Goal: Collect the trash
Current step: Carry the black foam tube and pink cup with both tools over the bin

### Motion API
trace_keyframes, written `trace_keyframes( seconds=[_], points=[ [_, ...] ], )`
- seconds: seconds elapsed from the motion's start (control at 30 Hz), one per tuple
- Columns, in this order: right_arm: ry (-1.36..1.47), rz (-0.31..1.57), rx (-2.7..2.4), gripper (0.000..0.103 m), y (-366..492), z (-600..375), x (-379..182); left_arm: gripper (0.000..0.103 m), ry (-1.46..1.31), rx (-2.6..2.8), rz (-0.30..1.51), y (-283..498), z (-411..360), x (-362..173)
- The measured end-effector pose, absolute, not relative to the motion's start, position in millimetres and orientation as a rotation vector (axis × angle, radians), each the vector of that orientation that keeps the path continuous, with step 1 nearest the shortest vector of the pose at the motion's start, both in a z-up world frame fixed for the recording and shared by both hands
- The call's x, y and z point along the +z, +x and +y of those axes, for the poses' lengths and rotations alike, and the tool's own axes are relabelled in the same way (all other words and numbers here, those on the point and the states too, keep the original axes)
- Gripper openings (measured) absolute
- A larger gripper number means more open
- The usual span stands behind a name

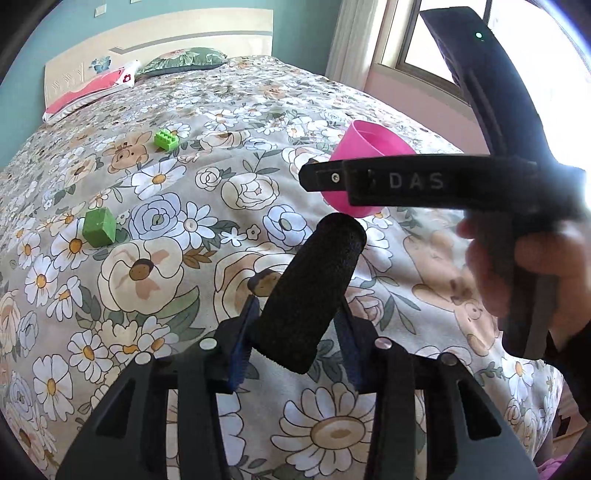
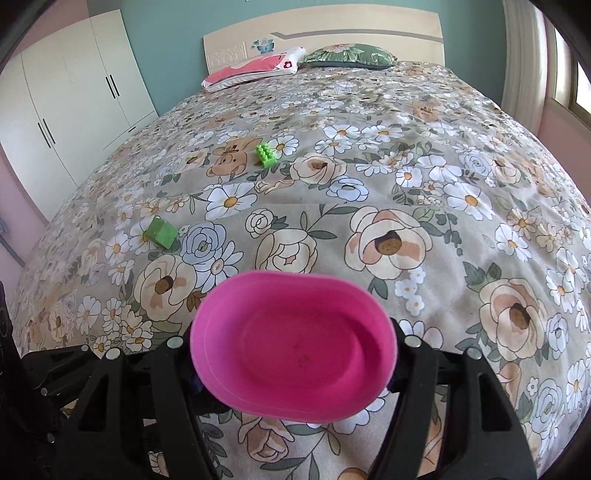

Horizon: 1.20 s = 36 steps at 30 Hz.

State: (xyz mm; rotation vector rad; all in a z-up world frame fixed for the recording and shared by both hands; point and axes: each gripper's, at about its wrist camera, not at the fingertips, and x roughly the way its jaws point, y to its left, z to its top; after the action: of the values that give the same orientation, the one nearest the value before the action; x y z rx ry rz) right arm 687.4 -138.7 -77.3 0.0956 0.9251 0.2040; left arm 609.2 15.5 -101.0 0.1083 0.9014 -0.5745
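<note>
Two green blocks lie on the bed (image 2: 406,110): one studded brick (image 2: 266,154) and one plain cube (image 2: 161,232). There is one pink bowl (image 2: 293,345), one black foam cylinder (image 1: 308,291), and two pillows at the head edge, one pink-and-white pillow (image 2: 255,67) and one green floral pillow (image 2: 349,55).

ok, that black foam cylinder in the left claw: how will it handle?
The black foam cylinder looks light and squashy, so the left claw probably dents it. Its rough surface should resist slipping. Set on the bedspread, it may roll.

bed (image 2: 369,110): 2 blocks (image 2: 161,232) L | pillows (image 2: 255,68) at headboard (image 2: 369,29)
</note>
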Motion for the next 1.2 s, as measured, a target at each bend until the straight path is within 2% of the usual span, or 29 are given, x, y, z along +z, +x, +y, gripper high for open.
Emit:
trace_keyframes(
  seconds=[0.2,0.47,0.83,1.2],
  points=[
    [0.090,0.873,0.181,0.067,653.1,-155.6,-24.0,0.043,0.101,-0.510,0.869,578.2,20.0,-58.5],
    [0.052,0.757,0.171,0.067,583.6,-169.8,79.0,0.041,0.084,-0.408,0.761,543.1,25.3,26.6],
    [-0.003,0.579,0.187,0.067,454.3,-173.4,215.0,0.040,0.052,-0.326,0.567,435.5,27.9,153.6],
    [-0.047,0.455,0.256,0.067,324.0,-164.1,296.5,0.040,0.048,-0.241,0.431,333.5,41.7,236.7]
  ],
)
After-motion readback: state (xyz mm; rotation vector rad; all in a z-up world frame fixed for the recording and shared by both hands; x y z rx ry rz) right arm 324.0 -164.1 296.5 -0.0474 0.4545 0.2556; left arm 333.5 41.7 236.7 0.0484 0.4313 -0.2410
